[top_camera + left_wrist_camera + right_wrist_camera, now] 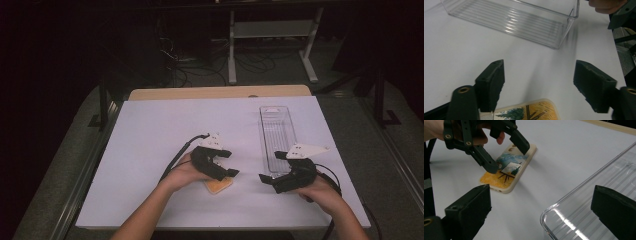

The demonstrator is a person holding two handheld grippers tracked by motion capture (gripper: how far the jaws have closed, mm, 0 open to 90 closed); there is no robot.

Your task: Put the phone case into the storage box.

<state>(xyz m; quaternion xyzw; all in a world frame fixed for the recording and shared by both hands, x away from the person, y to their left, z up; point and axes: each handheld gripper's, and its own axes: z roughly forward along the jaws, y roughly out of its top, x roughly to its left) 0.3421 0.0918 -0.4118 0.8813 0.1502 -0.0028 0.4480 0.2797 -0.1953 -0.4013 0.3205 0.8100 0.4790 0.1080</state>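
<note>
A phone case (218, 185) with a painted tree scene and orange lower half lies flat on the white table near the front. My left gripper (229, 164) hovers open right over it; in the right gripper view its fingers (492, 167) straddle the phone case (509, 170) across its width without closing. The left gripper view has the case's corner (529, 111) low between the wide-apart jaws of my left gripper (540, 85). My right gripper (270, 167) is open and holds nothing, just off the near end of a clear plastic tray (277, 137). My right gripper (542, 207) faces the tray's rounded corner (564, 212).
The long clear tray (511, 20) has nothing in it and stands lengthwise at the right of the white table (150, 150). A wooden strip (220, 92) edges the far side. Beyond are desk legs and cables on the floor.
</note>
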